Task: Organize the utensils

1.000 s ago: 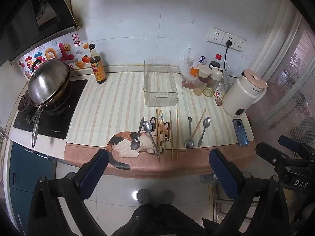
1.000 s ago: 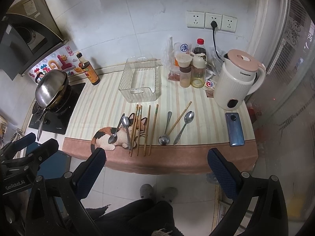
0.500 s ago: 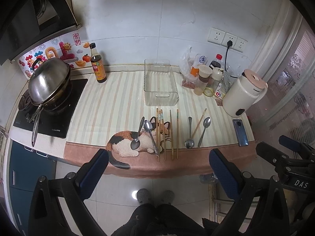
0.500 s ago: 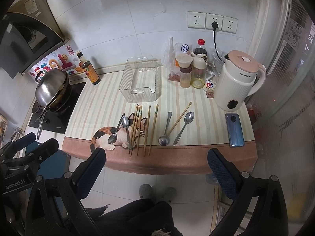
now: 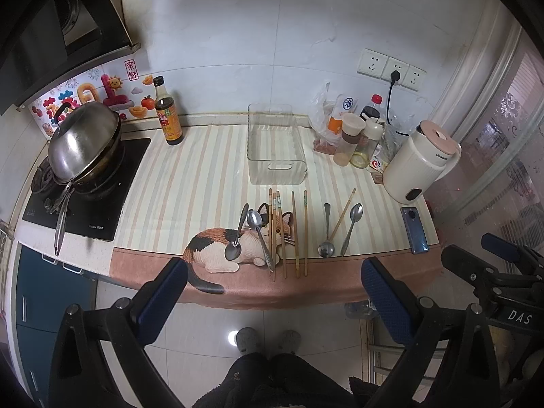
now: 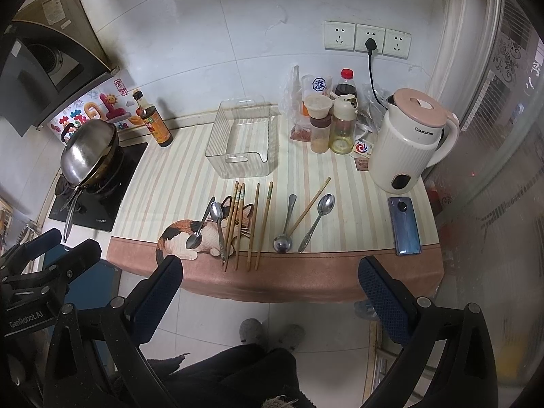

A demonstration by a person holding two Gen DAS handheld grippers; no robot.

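A kitchen bench (image 5: 190, 183) covered by a striped cloth with a cat picture, seen from above and in front by two hand-held grippers. Both grippers hang back from the bench edge, over the floor, with nothing between their jaws. The left gripper (image 5: 268, 292) has its jaws spread wide and empty; the right gripper (image 6: 268, 287) likewise stands released and empty.

The utensils lie loose along the near edge of the bench, ahead of both grippers and below them. A bundle of wooden chopsticks (image 5: 284, 231) sits near the middle, long axes running front to back, tips pointing away toward the wall. Just to their left two metal spoons (image 5: 250, 233) cross over the cat picture. To the right lie two more spoons (image 6: 302, 222) with a single chopstick (image 6: 311, 204) slanting across between them. Behind them all, toward the wall, stands a clear plastic bin (image 5: 275, 148), empty, its long side also running front to back.

Judging by position, the crossed spoons fall nearer the left gripper, and the right-hand spoons nearer the right gripper. Because the chopsticks run away from the viewer, jaws that close side to side would meet them across their width.

A phone (image 6: 404, 226) and a white kettle (image 6: 408, 146) stand further right, well apart from the utensils.
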